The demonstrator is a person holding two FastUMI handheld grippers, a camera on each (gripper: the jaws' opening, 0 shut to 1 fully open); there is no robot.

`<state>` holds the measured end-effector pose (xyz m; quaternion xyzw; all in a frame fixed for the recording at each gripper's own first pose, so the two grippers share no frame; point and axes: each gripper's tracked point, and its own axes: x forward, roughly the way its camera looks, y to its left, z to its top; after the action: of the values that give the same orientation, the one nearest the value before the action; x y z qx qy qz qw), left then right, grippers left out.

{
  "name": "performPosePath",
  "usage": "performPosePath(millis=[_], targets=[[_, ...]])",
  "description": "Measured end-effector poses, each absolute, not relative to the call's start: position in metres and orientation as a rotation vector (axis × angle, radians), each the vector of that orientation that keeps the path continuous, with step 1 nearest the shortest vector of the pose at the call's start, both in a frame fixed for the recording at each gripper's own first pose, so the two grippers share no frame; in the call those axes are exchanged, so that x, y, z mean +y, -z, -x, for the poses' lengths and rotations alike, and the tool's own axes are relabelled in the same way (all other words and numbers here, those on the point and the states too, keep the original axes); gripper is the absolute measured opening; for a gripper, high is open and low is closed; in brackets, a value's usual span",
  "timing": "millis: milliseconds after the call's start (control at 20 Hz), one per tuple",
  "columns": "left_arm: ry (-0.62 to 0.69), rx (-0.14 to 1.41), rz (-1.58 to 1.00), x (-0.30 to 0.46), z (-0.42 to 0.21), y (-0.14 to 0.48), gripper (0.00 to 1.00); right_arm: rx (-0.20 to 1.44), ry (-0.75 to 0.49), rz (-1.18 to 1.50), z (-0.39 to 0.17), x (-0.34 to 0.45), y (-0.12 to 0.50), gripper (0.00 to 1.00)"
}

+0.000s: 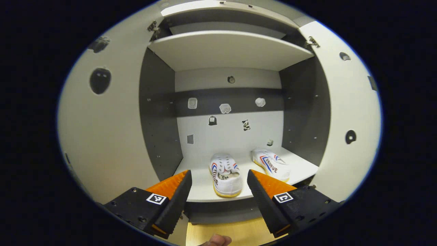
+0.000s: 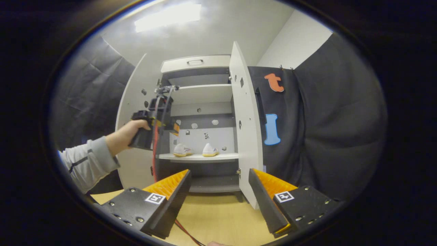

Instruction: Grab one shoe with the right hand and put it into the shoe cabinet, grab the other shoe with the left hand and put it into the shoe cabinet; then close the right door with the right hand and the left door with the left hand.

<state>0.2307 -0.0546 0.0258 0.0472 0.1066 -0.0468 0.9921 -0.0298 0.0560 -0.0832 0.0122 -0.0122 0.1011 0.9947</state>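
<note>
Before open shoe cabinet (image 1: pixel 228 51): left gripper (image 1: pixel 218 191) spread wide, empty; right gripper (image 2: pixel 218 191) likewise.

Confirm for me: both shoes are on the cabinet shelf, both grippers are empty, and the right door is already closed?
Not quite. The right door is open, swung out edge-on in the right gripper view. The rest holds: both shoes sit on the shelf, and both grippers are empty, fingers apart.
</note>
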Motion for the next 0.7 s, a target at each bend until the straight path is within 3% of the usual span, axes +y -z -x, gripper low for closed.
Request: performPosePath(millis=[300,700], targets=[[0.157,0.155,-0.042,-0.033,-0.131,-0.04,0.98,-0.007,-0.163,-0.017,0.023,0.045,0.091,0.97],[0.221,0.145,-0.023,-0.02,-0.043,0.008,0.98,-0.042,-0.117,0.001,0.022,0.028,0.08,1.0]])
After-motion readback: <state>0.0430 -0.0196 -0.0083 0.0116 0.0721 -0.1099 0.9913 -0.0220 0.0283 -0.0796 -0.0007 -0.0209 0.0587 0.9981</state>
